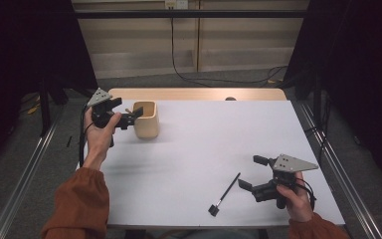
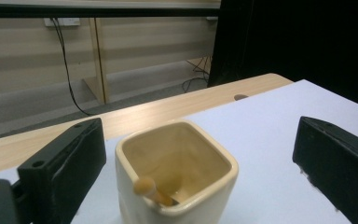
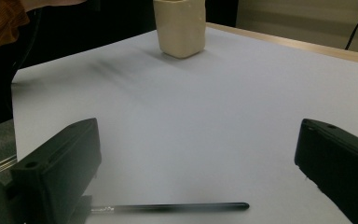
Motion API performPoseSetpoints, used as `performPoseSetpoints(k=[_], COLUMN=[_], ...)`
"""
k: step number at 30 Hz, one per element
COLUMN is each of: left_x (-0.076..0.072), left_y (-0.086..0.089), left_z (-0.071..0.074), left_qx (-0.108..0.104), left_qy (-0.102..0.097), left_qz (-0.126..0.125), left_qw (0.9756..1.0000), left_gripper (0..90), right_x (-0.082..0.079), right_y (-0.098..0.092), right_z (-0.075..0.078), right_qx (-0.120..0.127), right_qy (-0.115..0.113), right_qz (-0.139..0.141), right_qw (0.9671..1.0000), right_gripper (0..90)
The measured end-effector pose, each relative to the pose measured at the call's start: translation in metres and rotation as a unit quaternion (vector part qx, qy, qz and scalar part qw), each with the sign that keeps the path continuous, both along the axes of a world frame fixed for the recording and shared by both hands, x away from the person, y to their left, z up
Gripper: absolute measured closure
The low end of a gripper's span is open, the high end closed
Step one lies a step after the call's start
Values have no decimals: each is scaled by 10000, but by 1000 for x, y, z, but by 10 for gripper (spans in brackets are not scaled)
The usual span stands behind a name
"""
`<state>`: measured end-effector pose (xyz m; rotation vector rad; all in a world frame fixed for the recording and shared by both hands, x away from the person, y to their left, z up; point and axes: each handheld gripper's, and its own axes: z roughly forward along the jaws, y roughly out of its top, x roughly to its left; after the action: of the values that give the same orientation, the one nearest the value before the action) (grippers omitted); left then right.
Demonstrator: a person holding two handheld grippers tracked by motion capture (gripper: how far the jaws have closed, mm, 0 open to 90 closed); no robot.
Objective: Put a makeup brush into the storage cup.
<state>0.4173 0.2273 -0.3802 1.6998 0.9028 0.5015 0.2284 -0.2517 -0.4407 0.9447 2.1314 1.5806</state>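
Brush: nearest us on the white tabletop we see a thin black brush, lying flat near the front edge, its blocky head toward us and its tip pointing away and to the right.
Right gripper: we find the right gripper just beside the brush, to its right, held by the right hand; its jaws are spread wide with nothing between them. In the right gripper view the brush lies across the bottom between the jaws, on the surface.
Cup: a cream, square-mouthed cup stands upright at the far left of the tabletop, well apart from the brush.
Stick in cup: in the left gripper view we see a small wooden stick end leaning on the near rim of the cup.
Left gripper: the left gripper, in the left hand, has its jaws spread on either side of the cup, not pressing it.
Sleeves: orange-brown.
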Motion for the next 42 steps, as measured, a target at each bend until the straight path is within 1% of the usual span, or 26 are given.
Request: performPoseSetpoints(k=[2, 3, 5, 7, 8, 9, 10, 11, 12, 13, 16, 18, 20, 22, 25, 27, 28, 30, 31, 33, 34, 35, 36, 39, 41, 42], left_x=[-4, -6, -9, -12, -14, -16, -18, -21, -23, -25, -31, -35, -39, -43, -49, -53, -56, -61, -63, -68, -71, -72, -75, -81, -86, -89], left_y=[2, 3, 5, 7, 7, 8, 8, 9, 8, 8, 8, 8, 7, 6, 6, 6, 6, 5, 5, 4, 3, 2, 2, 3, 3, 3], left_z=[-1, -1, -1, -1, 0, 0, 0, -1, -2, -2, -4, -5, -6, -7, -9, -10, -10, -12, -12, -13, -14, -15, -15, -18, -20, -21], left_qx=[51, 31, 62, -50, -3, -8, -62, -160, -170, -65, -126, -65, -88, -122, -30, -149, -108, -224, -245, -237, -263, -225, -220, -180, -91, -94], left_qy=[1, -7, -49, -40, -53, -78, -95, -86, -82, -96, -149, -171, -161, -201, -197, -214, -234, -255, -224, -281, -252, -273, -230, -288, -258, -252], left_qz=[28, 14, 70, 42, 59, 88, 112, 79, 88, 61, 38, 5, -45, -66, -126, -167, -176, -228, -260, -281, -290, -328, -350, -352, -385, -367], left_qw=[10000, 10000, 9999, 10000, 10000, 9999, 9999, 9998, 9998, 9999, 9998, 9998, 9998, 9997, 9997, 9995, 9995, 9992, 9991, 9989, 9989, 9988, 9989, 9988, 9989, 9990], left_gripper=[33, 34, 34, 35, 35, 35, 35, 35, 35, 35, 35, 34, 35, 34, 34, 34, 34, 34, 34, 34, 33, 34, 33, 33, 33, 33], right_x=[0, 0, 0, 0, 0, 0, 0, 0, 0, 0, 0, 0, 0, 0, 0, 0, 0, 0, 0, 0, 0, 0, 0, 0, 0, 0], right_y=[0, 0, -1, -1, -1, 0, 0, -1, -1, -1, -1, -1, -1, -1, -1, -1, -1, -1, -1, -2, -2, -2, -2, -3, -3, -3], right_z=[0, 0, 0, 0, 0, 0, 0, 0, 0, 0, 0, 0, 0, 0, 0, 0, 0, 0, 0, 0, 0, 0, 0, 0, 0, 0], right_qx=[-8, 1, 4, -15, -19, -18, -14, -13, -13, -8, -6, -9, -10, -12, -15, -8, -1, 1, 13, 54, 75, 76, 77, 86, 94, 104], right_qy=[-3, 0, 3, 3, 1, 1, -4, -6, -6, -3, -10, -14, -1, -1, -6, -8, 2, -6, 2, 19, 28, 30, 29, 44, 46, 50], right_qz=[-11, -20, -28, -17, -13, -8, -4, -3, -4, -16, -5, -2, -7, -9, -15, -17, -24, -28, -36, -58, -63, -74, -79, -88, -92, -98], right_qw=[10000, 10000, 10000, 10000, 10000, 10000, 10000, 10000, 10000, 10000, 10000, 10000, 10000, 10000, 10000, 10000, 10000, 10000, 10000, 10000, 9999, 9999, 9999, 9999, 9999, 9999], right_gripper=[0, 0, 0, 0, 0, 0, 0, 0, 0, 0, 0, 0, 0, 0, 0, 0, 0, 0, 0, 0, 0, 0, 0, 0, 0, 0])
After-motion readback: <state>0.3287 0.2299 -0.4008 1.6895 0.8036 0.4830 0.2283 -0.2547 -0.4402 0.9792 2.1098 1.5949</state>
